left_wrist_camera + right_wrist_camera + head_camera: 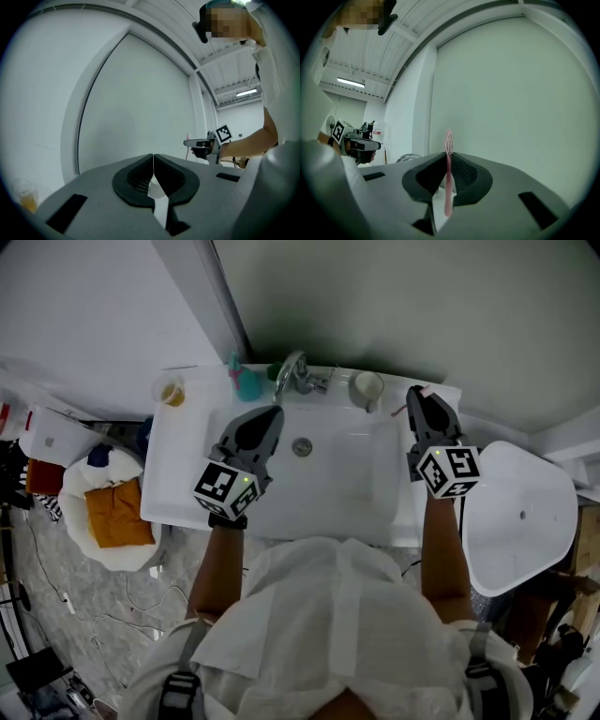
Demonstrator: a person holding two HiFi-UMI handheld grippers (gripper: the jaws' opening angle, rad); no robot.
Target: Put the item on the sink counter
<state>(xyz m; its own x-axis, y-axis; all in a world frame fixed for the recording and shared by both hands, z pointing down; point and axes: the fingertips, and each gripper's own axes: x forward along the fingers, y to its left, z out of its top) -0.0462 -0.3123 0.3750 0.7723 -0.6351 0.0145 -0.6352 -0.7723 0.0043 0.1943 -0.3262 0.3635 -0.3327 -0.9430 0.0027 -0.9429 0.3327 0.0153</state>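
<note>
My right gripper (421, 399) hangs over the right end of the white sink counter (176, 465), shut on a pink toothbrush (448, 174). The brush stands upright between the pads, its bristle head (448, 139) poking above the jaws. Its pink tip (424, 390) shows beside a white cup (366, 387). My left gripper (270, 416) hovers over the left part of the basin (319, 474), jaws shut with nothing between them (153, 157). The right gripper (202, 145) also shows in the left gripper view, held level.
A chrome faucet (293, 374) stands at the back of the basin, with a teal item (246, 381) and a glass of amber liquid (171, 390) to its left. A white lidded fixture (520, 512) is at the right. A basket with orange cloth (112, 514) sits at the left.
</note>
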